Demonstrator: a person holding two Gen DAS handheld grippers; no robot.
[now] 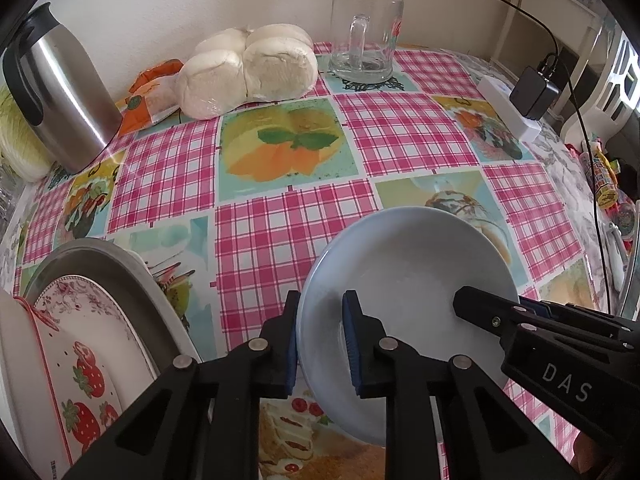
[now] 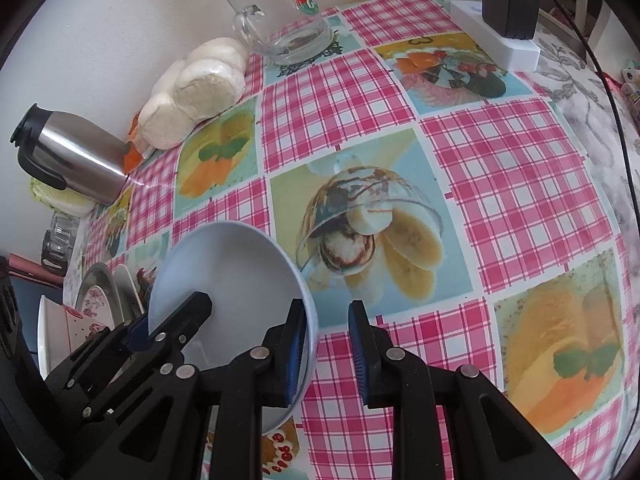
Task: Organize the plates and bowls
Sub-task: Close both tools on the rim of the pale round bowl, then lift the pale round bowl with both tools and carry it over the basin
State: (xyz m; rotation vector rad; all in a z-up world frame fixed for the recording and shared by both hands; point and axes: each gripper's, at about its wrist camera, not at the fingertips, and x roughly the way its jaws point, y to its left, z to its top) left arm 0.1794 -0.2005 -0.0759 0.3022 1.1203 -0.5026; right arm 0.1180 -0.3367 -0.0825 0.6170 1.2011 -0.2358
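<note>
The pale blue bowl (image 1: 404, 292) sits in the lower centre of the left wrist view, tilted, and is held from two sides at once. The left gripper (image 1: 322, 344) is closed on the bowl's near-left rim, one blue pad outside the wall and one inside. The right gripper (image 2: 326, 356) enters the left wrist view from the lower right; in its own view the rim at lower centre sits against its left pad, with the other pad standing off from the rim, so a firm pinch there cannot be confirmed. The relation that governs the coming move: the stack of dishes (image 1: 92, 344), a floral plate and a strawberry-printed dish on a metal tray (image 1: 132, 280), lies to the lower left of the bowl, on the left gripper's side and near it. The bowl's underside and its contact with the checked tablecloth (image 1: 288, 228) are hidden. The stack is cut off at the frame edge, so its depth cannot be judged.
</note>
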